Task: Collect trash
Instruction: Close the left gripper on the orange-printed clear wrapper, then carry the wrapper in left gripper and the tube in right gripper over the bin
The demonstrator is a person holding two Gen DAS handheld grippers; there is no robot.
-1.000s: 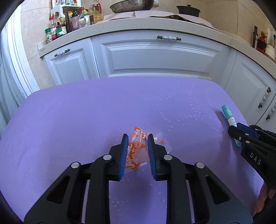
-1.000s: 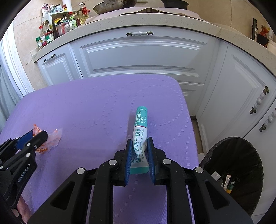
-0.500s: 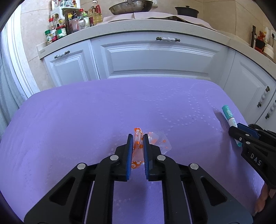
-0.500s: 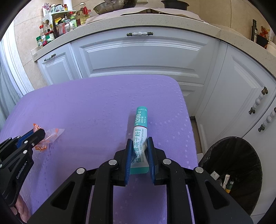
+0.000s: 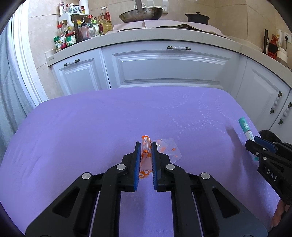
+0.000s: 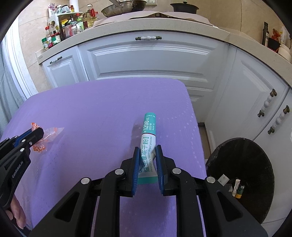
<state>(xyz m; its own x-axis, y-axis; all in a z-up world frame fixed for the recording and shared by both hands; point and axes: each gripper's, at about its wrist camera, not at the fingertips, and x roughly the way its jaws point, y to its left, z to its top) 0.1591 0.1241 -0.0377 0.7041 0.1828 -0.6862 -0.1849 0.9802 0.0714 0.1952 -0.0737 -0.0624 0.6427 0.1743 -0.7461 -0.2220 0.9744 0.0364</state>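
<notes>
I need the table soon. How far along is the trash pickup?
Done: a few scraps lie in the black bin. In hand: left hand-held gripper pinches the orange wrapper; right hand-held gripper clamps the teal sachet. Left: dropping both into the bin.

White cabinets (image 5: 169, 69), spice jars (image 5: 65, 39), wok (image 5: 141, 16), black pot (image 5: 197, 17)

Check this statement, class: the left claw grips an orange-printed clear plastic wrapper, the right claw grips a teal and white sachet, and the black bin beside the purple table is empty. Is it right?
Not quite. The black bin is not empty: the right wrist view shows a few small packets at its bottom. The rest holds: the left claw grips the orange-printed clear plastic wrapper, and the right claw grips the teal and white sachet, beside the purple table.
</notes>
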